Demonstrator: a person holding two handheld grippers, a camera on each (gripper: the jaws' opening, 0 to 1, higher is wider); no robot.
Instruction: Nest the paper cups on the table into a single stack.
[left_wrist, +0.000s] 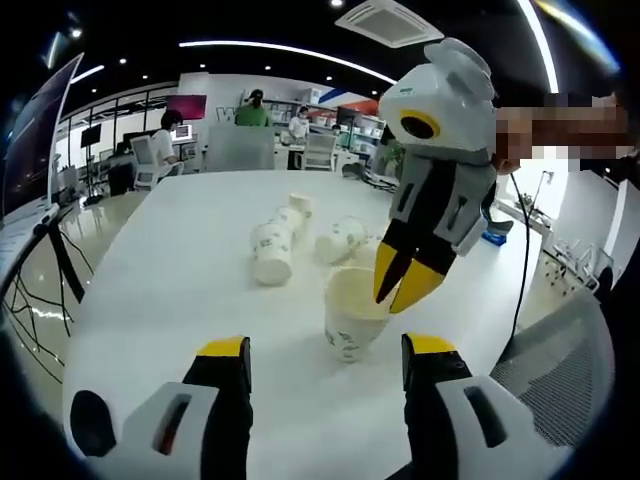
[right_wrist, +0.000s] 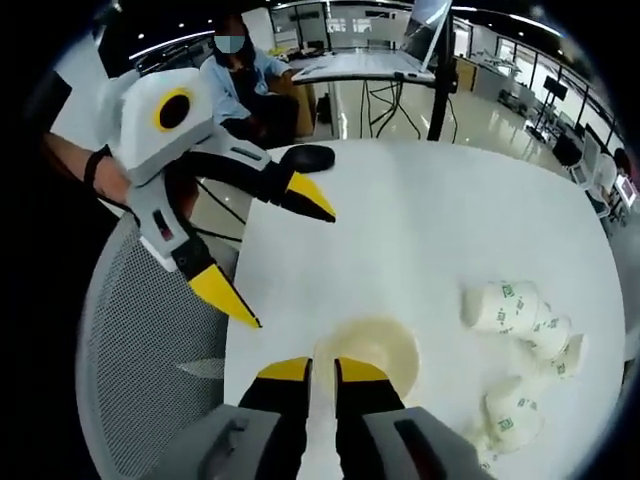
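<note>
On the white table (left_wrist: 180, 260), reading the left gripper view from its left side across, the left gripper (left_wrist: 325, 365) has its jaws spread wide with nothing between them, aimed at the upright cup (left_wrist: 352, 318) just ahead. Beyond that, a lying stack of cups (left_wrist: 277, 243) sits mid-table with another tipped cup (left_wrist: 341, 240) just beside it, and at the right the right gripper (left_wrist: 405, 283) comes down with its yellow tips pressed nearly together at the upright cup's rim; whether they pinch the wall cannot be told from here. In the right gripper view that gripper's own jaws stand close together over the near edge of the cup (a thin gap shows between them), and the lying cups are off to the right, well apart. Paper cups like these are likely very light, thin-walled and easily crushed or dented, and apt to slide or topple on the smooth top. A gentle hold on the stiffer rolled rim, or around the upper wall, seems the safest place to grip.
</note>
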